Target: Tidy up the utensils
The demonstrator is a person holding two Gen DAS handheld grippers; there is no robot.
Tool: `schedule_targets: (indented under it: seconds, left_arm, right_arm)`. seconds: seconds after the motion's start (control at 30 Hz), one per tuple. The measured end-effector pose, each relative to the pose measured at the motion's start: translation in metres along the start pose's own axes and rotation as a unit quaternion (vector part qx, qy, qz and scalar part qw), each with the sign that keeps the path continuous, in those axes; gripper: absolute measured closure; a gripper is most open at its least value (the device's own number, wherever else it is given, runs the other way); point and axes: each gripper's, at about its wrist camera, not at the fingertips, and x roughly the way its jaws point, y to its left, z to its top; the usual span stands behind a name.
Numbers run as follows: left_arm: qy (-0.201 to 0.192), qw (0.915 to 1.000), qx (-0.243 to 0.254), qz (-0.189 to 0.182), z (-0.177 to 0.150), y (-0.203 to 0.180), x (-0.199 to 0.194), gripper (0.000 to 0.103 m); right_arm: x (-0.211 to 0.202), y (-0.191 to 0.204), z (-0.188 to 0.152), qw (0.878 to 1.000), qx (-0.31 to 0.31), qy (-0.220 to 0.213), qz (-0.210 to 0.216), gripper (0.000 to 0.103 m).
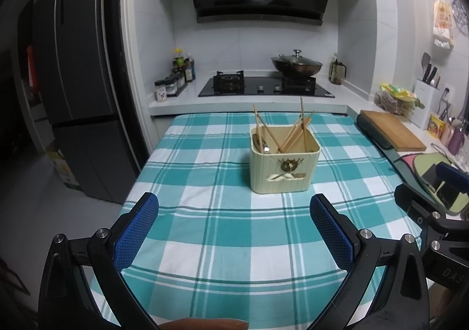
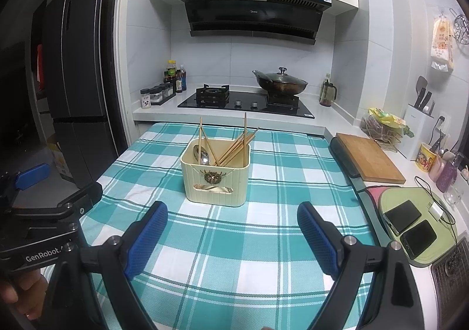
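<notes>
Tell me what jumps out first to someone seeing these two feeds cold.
The cream utensil box stands alone mid-table on the teal checked cloth, with wooden chopsticks fanning out of it and metal spoons tucked at its left side. Nearer the cameras, the left tongs and right tongs are both open and empty above the cloth. Behind, a lidded wok sits on the stove.

The left gripper [image 1: 234, 214] is held low and level with its blue-padded fingers [image 1: 137, 230] spread wide, nothing between them. The right gripper [image 2: 232, 223] is held the same way, fingers [image 2: 318, 239] wide apart and empty. The two are held side by side, each seen at the edge of the other's view, and the left hand [image 2: 20, 286] is seen wrapped on its handle.
</notes>
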Motion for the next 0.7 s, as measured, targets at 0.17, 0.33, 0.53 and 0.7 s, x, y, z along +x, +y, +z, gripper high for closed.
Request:
schedule_targets:
  seconds: [0.17,0.33,0.53,0.7]
  left_arm:
    - [-0.002,1.0,0.0,-0.001,0.0013,0.0012,0.0006,0.0]
    - [-0.002,1.0,0.0,-0.001,0.0003,0.0015,0.0005,0.0]
    - [-0.002,1.0,0.001,0.0,0.0005,0.0014,0.0006,0.0]
    - [-0.001,1.0,0.0,-0.001,0.0001,0.0012,0.0009,0.0]
  right_arm:
    - [-0.0013,-0.0008,0.0013,1.0,-0.001,-0.001,0.0,0.011]
    - [-0.0014,-0.0003,0.0024,1.0,-0.004,-0.003,0.001,0.011]
    - [-0.0015,0.0003,0.0023,1.0,-0.004,-0.003,0.0,0.011]
    - [-0.0014,0.0003,0.0021,1.0,-0.005,-0.003,0.0,0.011]
